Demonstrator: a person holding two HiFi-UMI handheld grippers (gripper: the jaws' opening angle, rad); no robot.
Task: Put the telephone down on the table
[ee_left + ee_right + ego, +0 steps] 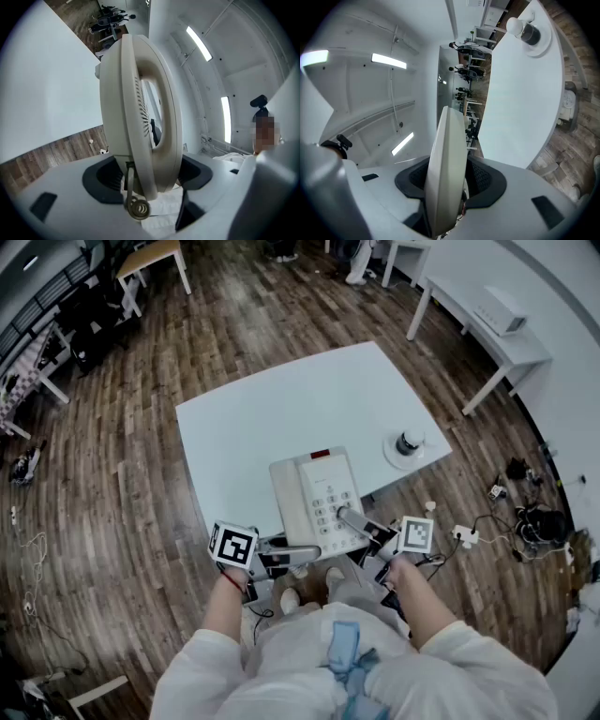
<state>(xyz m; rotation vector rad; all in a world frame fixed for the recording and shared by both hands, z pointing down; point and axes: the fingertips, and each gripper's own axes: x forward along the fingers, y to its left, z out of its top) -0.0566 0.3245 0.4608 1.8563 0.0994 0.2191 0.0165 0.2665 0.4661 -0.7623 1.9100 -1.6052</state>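
The cream telephone (319,501), with its handset on the left and keypad on the right, is held over the near edge of the white table (281,399). I cannot tell if it touches the tabletop. My left gripper (281,554) is shut on its handset side. In the left gripper view the handset (140,108) stands on edge between the pads of the left gripper (145,174), with the coiled cord (137,207) hanging below. My right gripper (361,524) is shut on the telephone's right edge. That edge (447,164) fills the jaws of the right gripper (450,183).
A small white dish with a black-and-white object (408,444) sits near the table's right corner, also in the right gripper view (529,32). Another white table (487,324) stands at the back right. Cables and plugs (506,512) lie on the wooden floor to the right.
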